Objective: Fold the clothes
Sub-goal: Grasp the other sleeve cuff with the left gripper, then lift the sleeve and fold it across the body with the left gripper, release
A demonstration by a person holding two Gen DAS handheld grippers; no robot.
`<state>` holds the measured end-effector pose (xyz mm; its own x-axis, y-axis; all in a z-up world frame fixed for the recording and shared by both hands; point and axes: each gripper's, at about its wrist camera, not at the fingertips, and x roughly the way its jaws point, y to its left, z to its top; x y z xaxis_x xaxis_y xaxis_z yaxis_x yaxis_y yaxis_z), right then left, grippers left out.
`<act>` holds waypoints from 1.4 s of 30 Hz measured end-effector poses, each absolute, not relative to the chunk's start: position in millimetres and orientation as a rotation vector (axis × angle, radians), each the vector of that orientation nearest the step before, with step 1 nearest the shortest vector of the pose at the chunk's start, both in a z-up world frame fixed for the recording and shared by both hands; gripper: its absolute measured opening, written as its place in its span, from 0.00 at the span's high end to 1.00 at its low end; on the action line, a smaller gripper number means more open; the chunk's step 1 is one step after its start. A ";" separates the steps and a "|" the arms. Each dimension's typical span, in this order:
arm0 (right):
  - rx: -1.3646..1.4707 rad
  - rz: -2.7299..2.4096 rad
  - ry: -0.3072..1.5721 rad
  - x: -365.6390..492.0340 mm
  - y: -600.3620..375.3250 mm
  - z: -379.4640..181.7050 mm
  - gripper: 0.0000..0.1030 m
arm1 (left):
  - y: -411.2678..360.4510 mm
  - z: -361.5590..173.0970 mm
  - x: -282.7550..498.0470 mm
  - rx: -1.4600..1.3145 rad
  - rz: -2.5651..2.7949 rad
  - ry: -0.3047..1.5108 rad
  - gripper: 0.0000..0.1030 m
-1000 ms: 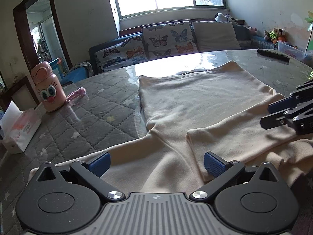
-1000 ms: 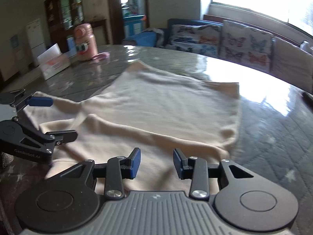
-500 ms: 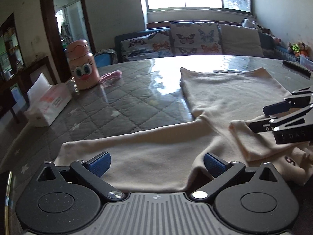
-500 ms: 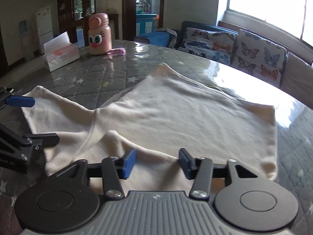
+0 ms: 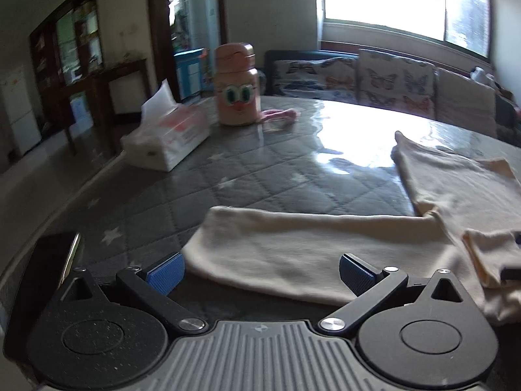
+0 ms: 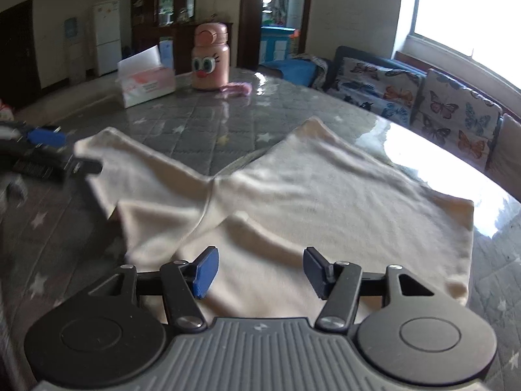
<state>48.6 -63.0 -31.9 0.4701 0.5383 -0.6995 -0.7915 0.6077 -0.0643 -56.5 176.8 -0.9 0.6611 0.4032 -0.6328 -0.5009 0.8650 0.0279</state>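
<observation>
A cream long-sleeved top (image 6: pixel 325 195) lies flat on the grey quilted table (image 6: pixel 202 123). One sleeve (image 5: pixel 293 247) stretches out to the left, its cuff end right in front of my left gripper (image 5: pixel 260 272), which is open and empty with the cuff between its blue pads. In the right wrist view the left gripper (image 6: pixel 58 153) sits at that sleeve's end (image 6: pixel 97 150). My right gripper (image 6: pixel 257 272) is open and empty, just above the garment's near part.
A pink cartoon bottle (image 5: pixel 236 84) and a tissue box (image 5: pixel 167 140) stand at the table's far left. A dark phone-like object (image 5: pixel 49 260) lies near the left edge. A sofa with butterfly cushions (image 6: pixel 423 104) runs behind the table.
My left gripper has swung left, from over the garment's body to the sleeve's cuff end. My right gripper has opened wider and shifted slightly over the garment.
</observation>
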 end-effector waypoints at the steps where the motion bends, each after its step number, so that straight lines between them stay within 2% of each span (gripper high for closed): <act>1: -0.421 0.852 0.697 45.2 -63.8 -33.6 0.42 | 181.9 -2.6 -57.7 -0.172 0.531 0.681 0.01; 7: -0.466 0.869 0.667 31.1 -64.0 -37.9 0.40 | 202.1 -7.3 -64.8 -0.240 0.623 0.687 0.10; 9: -0.457 0.870 0.673 32.7 -64.3 -37.7 0.40 | 207.2 -9.6 -65.4 -0.269 0.623 0.694 0.19; 11: -0.453 0.867 0.677 33.5 -64.9 -38.2 0.39 | 208.8 -12.0 -65.3 -0.281 0.625 0.693 0.22; 13: -0.449 0.865 0.680 34.3 -65.5 -38.8 0.39 | 209.6 -11.5 -63.9 -0.270 0.626 0.677 0.33; 15: -0.444 0.862 0.682 34.4 -65.9 -38.6 0.39 | 212.2 -8.0 -59.9 -0.267 0.616 0.664 0.65; 18: -0.442 0.860 0.679 34.6 -66.1 -37.5 0.39 | 216.1 -2.8 -53.8 -0.264 0.601 0.645 0.90; 27: -0.370 0.840 0.678 41.9 -79.8 -25.4 0.39 | 194.7 60.3 -24.7 -0.162 0.481 0.489 0.91; 33: -0.305 0.799 0.681 49.2 -97.5 -17.5 0.39 | 136.3 110.4 1.8 -0.089 0.273 0.369 0.91; 42: -0.203 0.712 0.670 60.4 -142.7 -6.1 0.39 | 42.6 138.6 18.9 -0.036 -0.015 0.321 0.91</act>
<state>60.4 -142.7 -6.1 0.5602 0.5370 -0.6307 -0.6618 0.7481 0.0490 18.9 42.6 138.6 0.9490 -0.0201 -0.3147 0.0086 0.9992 -0.0379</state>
